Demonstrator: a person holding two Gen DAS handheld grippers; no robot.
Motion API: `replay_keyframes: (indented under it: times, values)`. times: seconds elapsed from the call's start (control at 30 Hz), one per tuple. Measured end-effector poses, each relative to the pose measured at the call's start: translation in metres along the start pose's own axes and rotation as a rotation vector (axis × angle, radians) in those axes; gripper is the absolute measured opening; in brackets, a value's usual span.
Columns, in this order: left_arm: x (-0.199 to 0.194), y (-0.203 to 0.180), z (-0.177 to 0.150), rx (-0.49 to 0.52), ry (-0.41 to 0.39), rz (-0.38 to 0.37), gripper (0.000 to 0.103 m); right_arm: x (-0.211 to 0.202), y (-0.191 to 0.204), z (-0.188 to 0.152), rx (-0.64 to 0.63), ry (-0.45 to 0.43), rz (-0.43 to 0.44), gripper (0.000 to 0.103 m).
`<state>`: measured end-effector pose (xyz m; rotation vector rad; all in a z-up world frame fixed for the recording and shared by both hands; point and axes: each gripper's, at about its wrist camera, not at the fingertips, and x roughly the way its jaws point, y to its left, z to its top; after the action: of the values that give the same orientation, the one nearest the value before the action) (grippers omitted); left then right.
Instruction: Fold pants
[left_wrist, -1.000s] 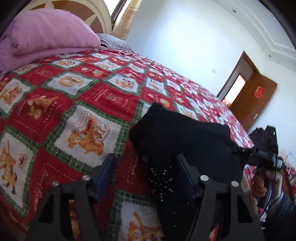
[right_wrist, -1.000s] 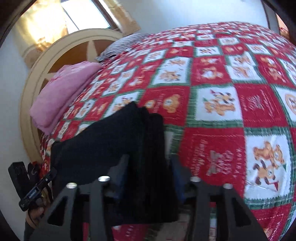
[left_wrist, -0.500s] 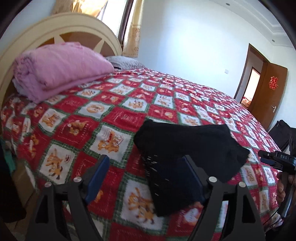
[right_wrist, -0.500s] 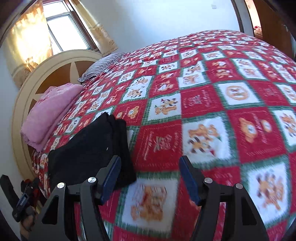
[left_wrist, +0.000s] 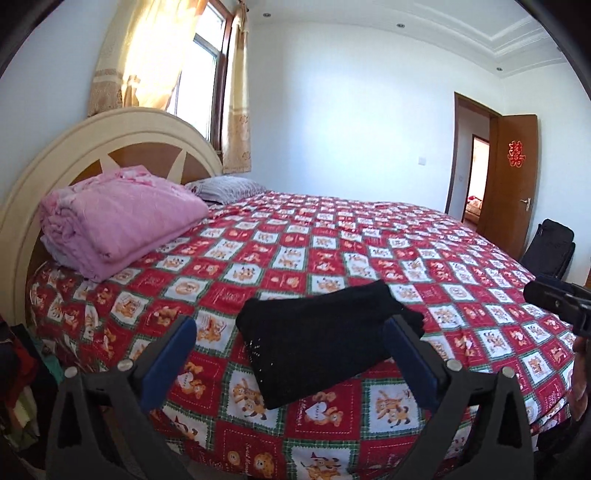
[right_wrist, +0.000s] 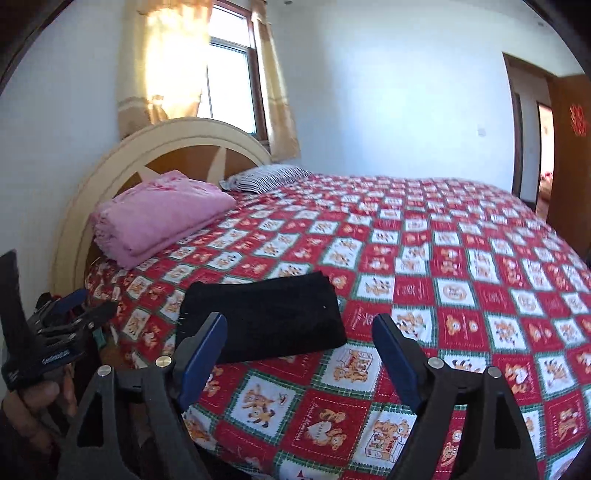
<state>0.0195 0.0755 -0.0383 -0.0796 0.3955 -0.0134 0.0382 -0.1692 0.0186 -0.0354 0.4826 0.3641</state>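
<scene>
We see the black knitted pants (left_wrist: 325, 339), folded into a compact rectangular bundle, lying flat on the bed's red, white and green checked quilt with cartoon bears (left_wrist: 332, 240), close to the near edge of the mattress. Our left gripper (left_wrist: 291, 354), with black arms and blue pads, has just been opening and stands spread wide; the pants show between its fingers in the picture but lie on the quilt beyond them, untouched. Our right gripper (right_wrist: 299, 354) has also just been opening, and its jaws stand wide apart and hold nothing; from its camera the pants (right_wrist: 262, 321) sit ahead of the left finger, clear of both pads. At the left edge of that view, a hand (right_wrist: 33, 413) holds the left gripper's black handle. A folded pink blanket (left_wrist: 118, 221) rests near the cream and brown arched headboard (left_wrist: 110, 144), with a striped pillow (left_wrist: 225, 186) beside it. A brown wooden door (left_wrist: 513, 177) stands open at the far right.
</scene>
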Motion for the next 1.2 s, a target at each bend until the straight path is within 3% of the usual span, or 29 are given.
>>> replay_keyframes:
  times: [0.3, 1.2]
  values:
    - [-0.023, -0.011, 0.008, 0.013, -0.058, -0.013, 0.103, -0.020, 0.020, 0.001, -0.037, -0.045, 0.016, 0.083]
    - [-0.017, -0.009, 0.004, 0.006, -0.022, -0.013, 0.103, -0.018, 0.023, -0.004, -0.037, -0.035, 0.020, 0.083]
